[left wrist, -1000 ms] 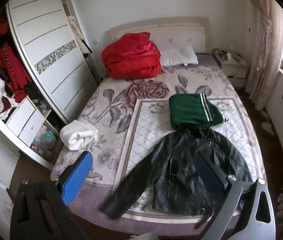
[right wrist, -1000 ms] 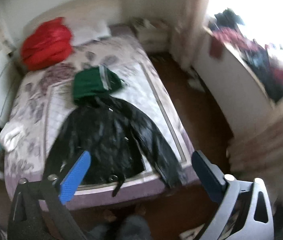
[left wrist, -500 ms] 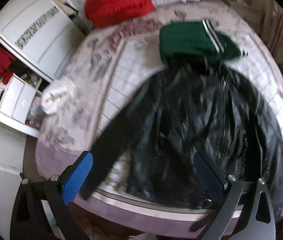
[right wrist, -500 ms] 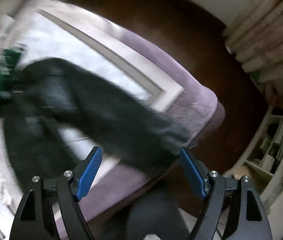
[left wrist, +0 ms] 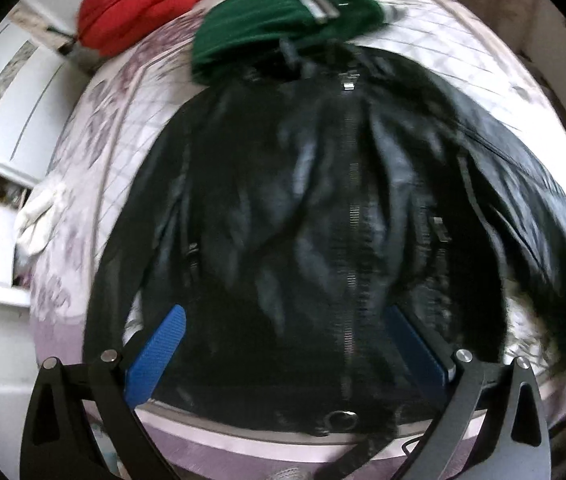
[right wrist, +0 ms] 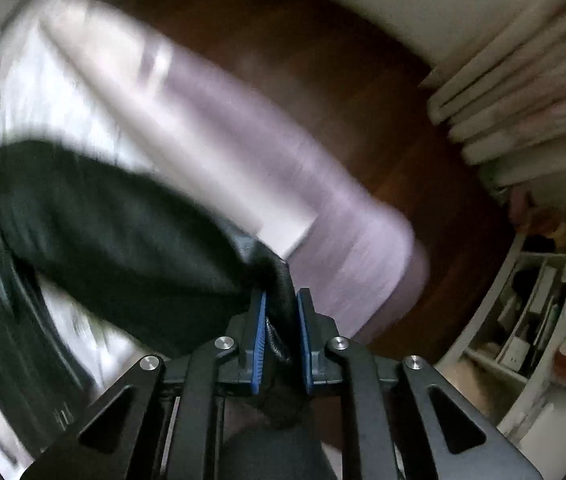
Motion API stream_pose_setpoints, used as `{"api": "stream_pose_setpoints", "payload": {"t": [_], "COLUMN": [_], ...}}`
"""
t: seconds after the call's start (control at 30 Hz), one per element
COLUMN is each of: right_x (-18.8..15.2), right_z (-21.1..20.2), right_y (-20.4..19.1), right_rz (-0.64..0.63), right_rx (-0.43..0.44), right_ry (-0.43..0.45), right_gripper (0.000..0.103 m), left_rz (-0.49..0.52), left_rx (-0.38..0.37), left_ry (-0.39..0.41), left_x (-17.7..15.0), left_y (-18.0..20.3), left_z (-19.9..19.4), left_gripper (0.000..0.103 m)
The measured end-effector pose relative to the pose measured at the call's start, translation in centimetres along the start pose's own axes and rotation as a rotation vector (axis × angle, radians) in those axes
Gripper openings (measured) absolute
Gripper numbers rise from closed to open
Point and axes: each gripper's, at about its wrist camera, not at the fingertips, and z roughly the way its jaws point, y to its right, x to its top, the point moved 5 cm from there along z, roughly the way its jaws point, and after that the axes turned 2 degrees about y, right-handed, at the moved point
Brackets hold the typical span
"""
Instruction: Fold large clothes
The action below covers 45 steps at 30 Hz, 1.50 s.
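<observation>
A black jacket (left wrist: 303, 208) lies front up on the bed (left wrist: 95, 128), collar against a folded green garment (left wrist: 275, 24). The left gripper (left wrist: 287, 344) hangs over the jacket's hem with its jaws spread wide and nothing between them. The right gripper (right wrist: 279, 320) is clamped on the end of a jacket sleeve (right wrist: 115, 232) at the bed's corner. A red bundle (left wrist: 139, 0) sits farther back.

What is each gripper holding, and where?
Right gripper: clamped on the black leather jacket at its sleeve end. Left gripper: open, holding nothing.
</observation>
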Motion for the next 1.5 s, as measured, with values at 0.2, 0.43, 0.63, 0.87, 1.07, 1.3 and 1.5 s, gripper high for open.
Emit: {"api": "stream_pose_setpoints", "payload": {"t": [0.2, 0.43, 0.63, 0.87, 1.07, 1.3, 1.5], "right_x": [0.0, -8.1, -11.1, -9.0, -7.9, -9.5, -8.9], "right_z": [1.1, 5.2, 9.9, 9.1, 10.6, 6.0, 7.0], "right_y": [3.2, 1.3, 2.2, 2.5, 4.4, 3.6, 0.5], "right_rz": [0.230, 0.590, 0.932, 0.921, 0.995, 0.923, 0.833], "right_rx": [0.145, 0.609, 0.736, 0.690, 0.768, 0.649, 0.756], "right_ry": [-0.067, -0.234, -0.153, 0.075, 0.063, -0.011, 0.002], "right_gripper": [0.052, 0.062, 0.059, 0.016, 0.043, 0.043, 0.043], "left_rz": [0.061, 0.086, 0.081, 0.091, 0.083, 0.066, 0.049], "left_rx": [-0.044, -0.052, -0.049, -0.048, -0.043, -0.050, -0.058], "left_ry": [-0.029, -0.065, -0.092, -0.097, -0.102, -0.107, -0.108], "left_x": [-0.8, -2.0, -2.6, -3.0, -2.8, -2.8, -2.4], "left_y": [2.8, 4.0, 4.2, 4.8, 5.2, 5.1, 5.2], "left_z": [0.5, 1.7, 3.0, 3.5, 3.8, 3.6, 3.9], "left_gripper": [0.103, 0.103, 0.103, 0.103, 0.103, 0.103, 0.103]}}
